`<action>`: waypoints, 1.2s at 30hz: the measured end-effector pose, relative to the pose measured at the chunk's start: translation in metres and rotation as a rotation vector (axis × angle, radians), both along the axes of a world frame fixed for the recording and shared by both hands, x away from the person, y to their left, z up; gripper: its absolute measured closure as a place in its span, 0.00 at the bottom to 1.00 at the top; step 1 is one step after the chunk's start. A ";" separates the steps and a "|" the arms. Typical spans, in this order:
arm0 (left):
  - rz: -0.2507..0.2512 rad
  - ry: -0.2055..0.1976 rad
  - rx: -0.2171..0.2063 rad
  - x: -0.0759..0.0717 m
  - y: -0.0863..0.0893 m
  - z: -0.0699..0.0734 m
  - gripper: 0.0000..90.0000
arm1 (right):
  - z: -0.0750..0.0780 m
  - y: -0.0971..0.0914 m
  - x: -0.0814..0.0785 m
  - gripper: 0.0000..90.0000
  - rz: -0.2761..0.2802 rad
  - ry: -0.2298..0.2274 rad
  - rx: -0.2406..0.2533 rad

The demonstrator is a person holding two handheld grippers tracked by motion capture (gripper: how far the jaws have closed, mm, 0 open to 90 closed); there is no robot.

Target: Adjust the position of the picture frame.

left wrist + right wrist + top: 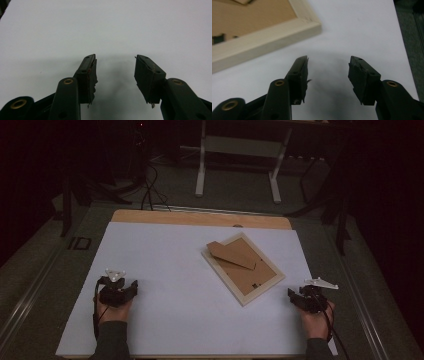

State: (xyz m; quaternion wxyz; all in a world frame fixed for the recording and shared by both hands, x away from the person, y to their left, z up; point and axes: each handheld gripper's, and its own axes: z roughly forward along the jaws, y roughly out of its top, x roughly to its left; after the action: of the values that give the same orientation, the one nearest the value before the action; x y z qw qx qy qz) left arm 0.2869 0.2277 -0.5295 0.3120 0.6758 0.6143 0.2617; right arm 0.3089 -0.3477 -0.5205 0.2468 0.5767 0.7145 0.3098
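Observation:
A pale wooden picture frame [243,267] lies face down on the white table sheet [170,285], right of centre, turned at an angle. Its brown backing board has a folded brown stand flap [232,253] on top. My left gripper [134,285] rests near the sheet's front left, held by a hand; in the left gripper view its jaws [115,65] stand open over bare white sheet. My right gripper [290,293] sits at the front right, just off the frame's near corner. Its jaws [328,66] are open and hold nothing, with the frame's corner [312,25] a little ahead to the left.
The wooden table edge [200,217] shows beyond the sheet at the back. Behind it, a white desk frame [237,165] and cables stand on the dark floor. The sheet's right edge [404,45] runs close beside my right gripper.

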 end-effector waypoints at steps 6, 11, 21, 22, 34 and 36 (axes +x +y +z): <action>-0.066 -0.003 0.010 -0.001 -0.004 0.004 0.58 | 0.005 0.009 -0.004 0.55 0.033 -0.035 0.011; -0.110 0.008 0.010 -0.001 -0.006 0.007 0.62 | 0.008 0.017 -0.008 0.56 0.055 -0.059 0.045; -0.149 0.017 0.039 -0.002 -0.009 0.006 0.70 | 0.018 0.032 -0.003 0.65 0.134 -0.074 0.113; -0.149 0.017 0.039 -0.002 -0.009 0.006 0.70 | 0.018 0.032 -0.003 0.65 0.134 -0.074 0.113; -0.170 0.030 0.073 0.001 -0.011 0.006 0.73 | 0.037 0.063 0.012 0.65 0.218 -0.110 0.152; -0.166 0.027 0.074 0.000 -0.010 0.007 0.73 | 0.038 0.068 0.014 0.64 0.228 -0.111 0.152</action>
State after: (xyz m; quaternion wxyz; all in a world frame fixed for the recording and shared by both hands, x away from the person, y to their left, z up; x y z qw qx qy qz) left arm 0.2873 0.2173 -0.5227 0.2988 0.7391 0.5503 0.2483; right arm 0.3234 -0.2793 -0.4826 0.2046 0.4908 0.7351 0.4205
